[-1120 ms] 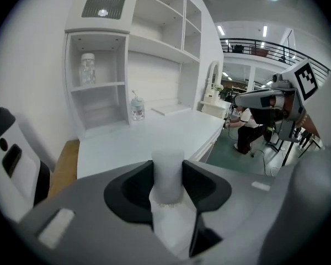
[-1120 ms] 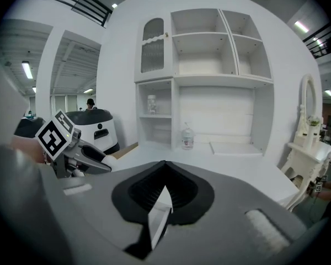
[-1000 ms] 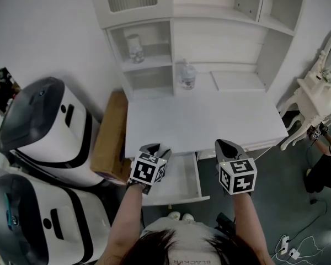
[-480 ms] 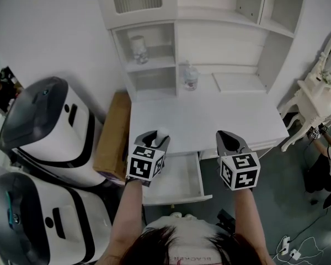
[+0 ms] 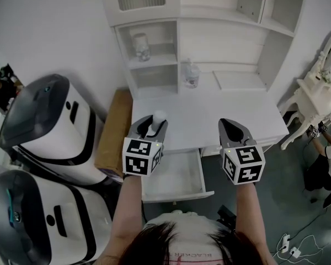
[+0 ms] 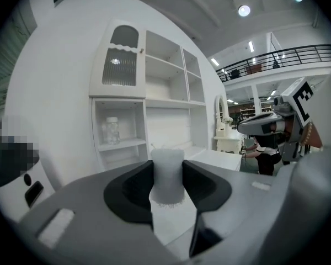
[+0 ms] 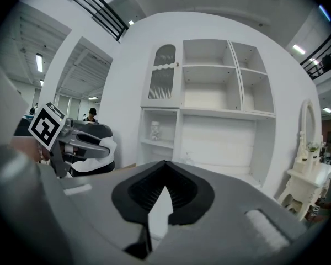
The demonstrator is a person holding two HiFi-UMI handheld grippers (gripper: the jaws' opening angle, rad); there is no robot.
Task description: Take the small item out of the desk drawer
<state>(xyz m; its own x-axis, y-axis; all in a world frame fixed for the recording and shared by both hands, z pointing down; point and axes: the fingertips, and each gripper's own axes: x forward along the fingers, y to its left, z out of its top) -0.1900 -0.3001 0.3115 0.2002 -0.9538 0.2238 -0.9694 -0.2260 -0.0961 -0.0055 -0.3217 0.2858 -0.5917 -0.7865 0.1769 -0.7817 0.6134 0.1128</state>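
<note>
Up it comes — our left hand-held gripper has risen above the counter, jaws partway closed on the small white item, now clear of the open drawer. Extraction looks nearly done. Our right hand-held gripper is pinched together and empty — white shelves stand behind.

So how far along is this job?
Looks nearly done. The small white cylindrical item is out of the open white drawer, clamped in the left gripper near the white desk's front edge. The right gripper is shut, empty. Left: probably setting it down, perhaps closing the drawer.
</note>
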